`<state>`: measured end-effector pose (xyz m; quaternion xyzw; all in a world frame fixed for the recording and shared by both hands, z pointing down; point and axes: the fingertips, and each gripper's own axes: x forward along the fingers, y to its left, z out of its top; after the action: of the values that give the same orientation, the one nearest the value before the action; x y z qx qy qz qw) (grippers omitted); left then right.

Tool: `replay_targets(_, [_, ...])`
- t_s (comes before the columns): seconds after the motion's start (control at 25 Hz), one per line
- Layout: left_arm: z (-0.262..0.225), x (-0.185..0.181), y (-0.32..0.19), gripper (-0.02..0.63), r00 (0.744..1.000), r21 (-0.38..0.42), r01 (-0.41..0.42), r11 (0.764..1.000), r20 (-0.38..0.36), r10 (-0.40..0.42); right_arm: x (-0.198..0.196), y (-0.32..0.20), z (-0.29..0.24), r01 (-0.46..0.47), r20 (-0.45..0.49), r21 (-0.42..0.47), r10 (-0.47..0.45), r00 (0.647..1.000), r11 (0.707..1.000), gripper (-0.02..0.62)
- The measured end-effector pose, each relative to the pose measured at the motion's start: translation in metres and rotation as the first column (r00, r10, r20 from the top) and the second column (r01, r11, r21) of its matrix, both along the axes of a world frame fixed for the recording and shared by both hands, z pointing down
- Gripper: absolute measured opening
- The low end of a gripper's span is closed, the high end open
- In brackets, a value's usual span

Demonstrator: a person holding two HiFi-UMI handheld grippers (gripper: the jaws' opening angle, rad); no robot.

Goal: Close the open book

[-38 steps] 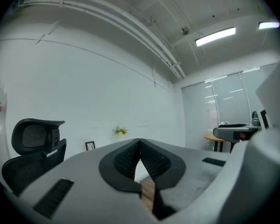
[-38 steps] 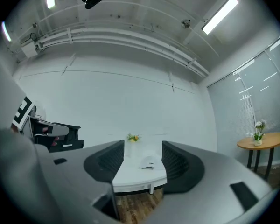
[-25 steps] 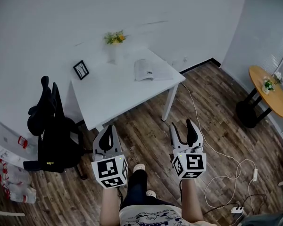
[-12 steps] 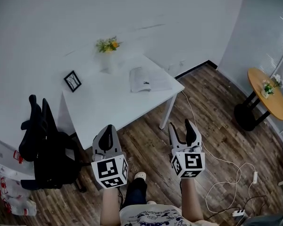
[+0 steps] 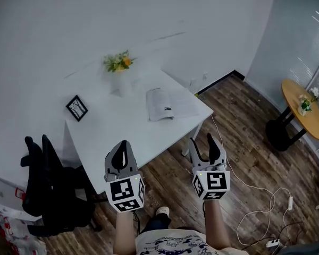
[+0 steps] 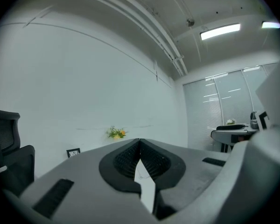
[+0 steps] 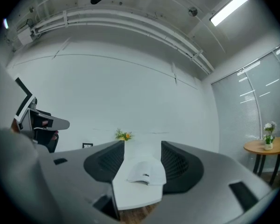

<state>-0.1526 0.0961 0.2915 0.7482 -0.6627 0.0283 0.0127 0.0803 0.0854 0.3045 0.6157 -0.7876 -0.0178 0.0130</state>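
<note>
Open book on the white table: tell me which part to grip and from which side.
Probably the free outer edge of the right-hand page of the book, approached from the right side of the table with the open right gripper: it lies flat, spread open, near that edge.

Office room here: white worktop (image 5: pixel 122 137), black swivel chair (image 5: pixel 42 190) beside it, strip light (image 6: pixel 220 31) overhead, blinds (image 6: pixel 214 106) along one wall.

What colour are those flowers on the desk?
The flowers are yellow and orange with green leaves; the head view shows them best.
</note>
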Motion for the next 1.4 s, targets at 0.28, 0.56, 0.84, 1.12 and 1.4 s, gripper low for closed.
replay_targets(0.28, [0.006, -0.01, -0.05, 0.023, 1.0, -0.008, -0.012, 1.0, -0.004, 0.012, -0.008, -0.047, 0.009, -0.019, -0.016, -0.01, 0.019, 1.0, 1.0, 0.244])
replay_targets(0.56, [0.024, -0.017, -0.087, 0.023, 1.0, -0.042, -0.003, 0.999, -0.015, 0.002, -0.012, -0.083, 0.024, -0.02, -0.02, -0.045, 0.019, 1.0, 0.999, 0.244])
replay_targets(0.84, [0.04, -0.015, -0.121, 0.023, 1.0, -0.074, 0.019, 0.997, -0.01, -0.019, -0.013, -0.124, 0.042, 0.009, -0.017, -0.073, -0.01, 1.0, 0.997, 0.244])
replay_targets(1.12, [0.055, -0.009, -0.165, 0.023, 0.998, -0.101, 0.061, 0.993, -0.002, -0.061, -0.014, -0.176, 0.056, 0.07, -0.023, -0.09, -0.072, 0.997, 0.994, 0.244])
replay_targets(1.4, [0.066, 0.005, -0.216, 0.023, 0.994, -0.13, 0.109, 0.985, 0.01, -0.109, -0.008, -0.239, 0.071, 0.15, -0.049, -0.114, -0.157, 0.986, 0.982, 0.244])
